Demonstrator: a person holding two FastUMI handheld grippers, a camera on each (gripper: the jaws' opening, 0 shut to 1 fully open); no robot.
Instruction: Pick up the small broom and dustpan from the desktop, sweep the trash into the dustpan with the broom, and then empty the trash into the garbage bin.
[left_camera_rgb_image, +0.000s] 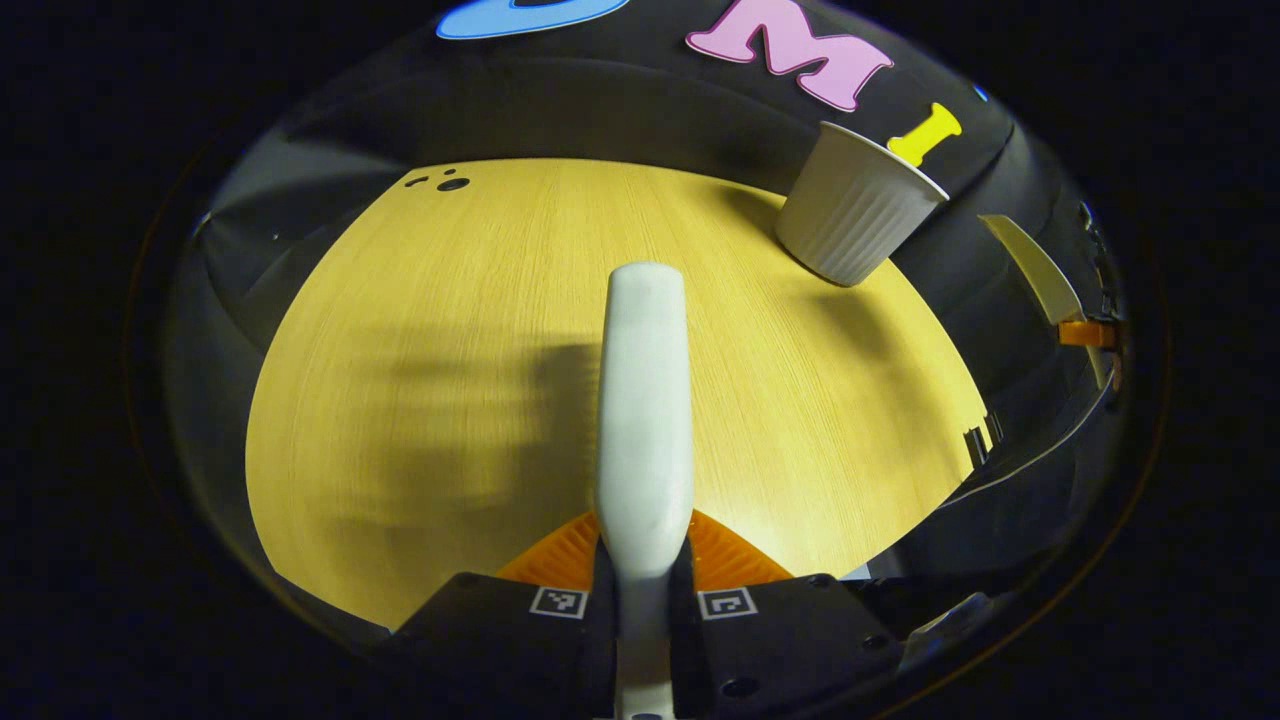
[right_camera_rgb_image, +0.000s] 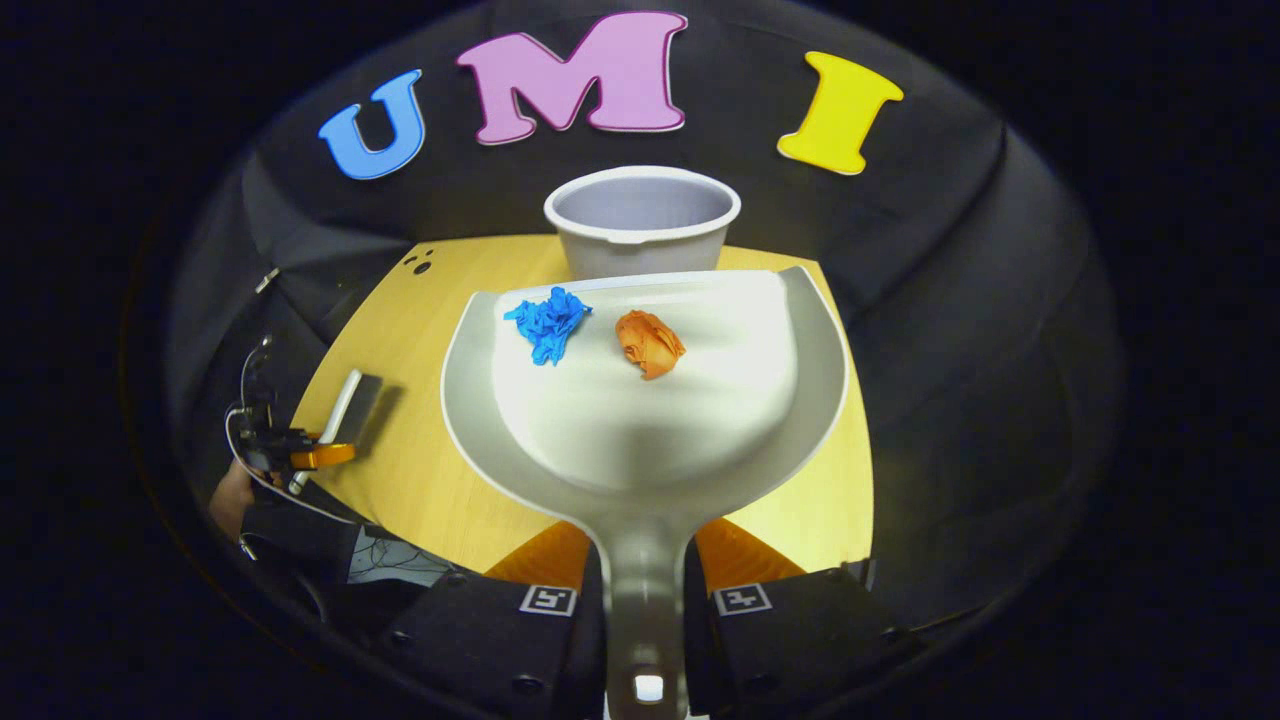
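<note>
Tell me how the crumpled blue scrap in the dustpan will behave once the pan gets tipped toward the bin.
The crumpled blue paper scrap looks loosely wadded, so probably very light. It lies loose on the smooth white plastic dustpan, so it should slide off readily. Being irregular, it may tumble rather than roll straight, and could miss the white ribbed garbage bin unless the lip is close.
</note>
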